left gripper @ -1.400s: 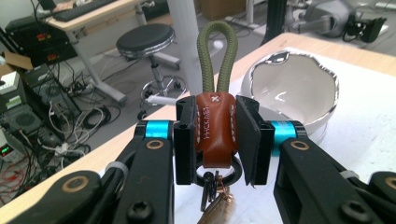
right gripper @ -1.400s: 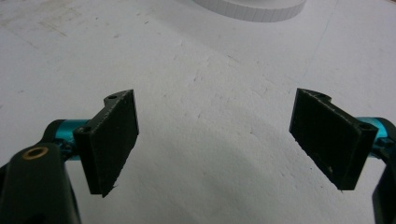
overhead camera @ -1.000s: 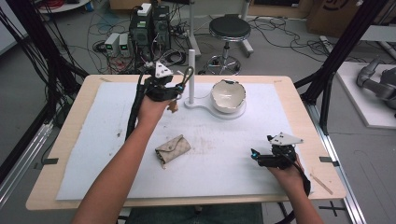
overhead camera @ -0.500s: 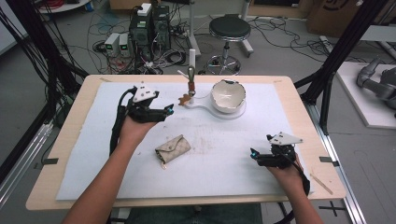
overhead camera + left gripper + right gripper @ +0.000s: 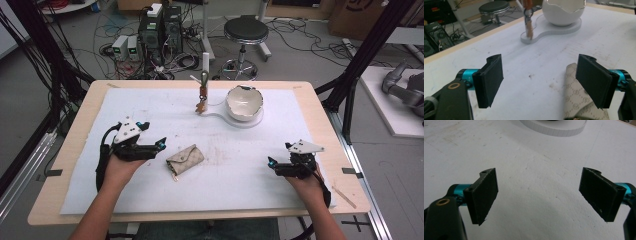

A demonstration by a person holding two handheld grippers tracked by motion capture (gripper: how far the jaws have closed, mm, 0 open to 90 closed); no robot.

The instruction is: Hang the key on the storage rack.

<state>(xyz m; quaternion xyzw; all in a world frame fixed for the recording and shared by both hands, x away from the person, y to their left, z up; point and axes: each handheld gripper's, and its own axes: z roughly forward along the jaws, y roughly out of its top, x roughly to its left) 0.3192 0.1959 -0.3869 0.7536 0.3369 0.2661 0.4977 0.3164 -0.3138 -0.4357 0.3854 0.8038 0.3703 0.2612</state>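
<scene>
You had two tongs low over the surface (image 5: 300, 100), both spread wide and holding nothing: the left tongs (image 5: 161, 145) just beside the one small patterned pouch (image 5: 185, 159), the right tongs (image 5: 271, 163) well apart near the right edge. Between them the white sheet (image 5: 235, 170) lay bare, with open room. Farther off stood one cracked-egg bowl (image 5: 244, 102) on its white base (image 5: 220, 115), and one upright post (image 5: 203, 80) with keys hanging (image 5: 201, 102). Beyond the far edge sat one stool (image 5: 245, 30).
</scene>
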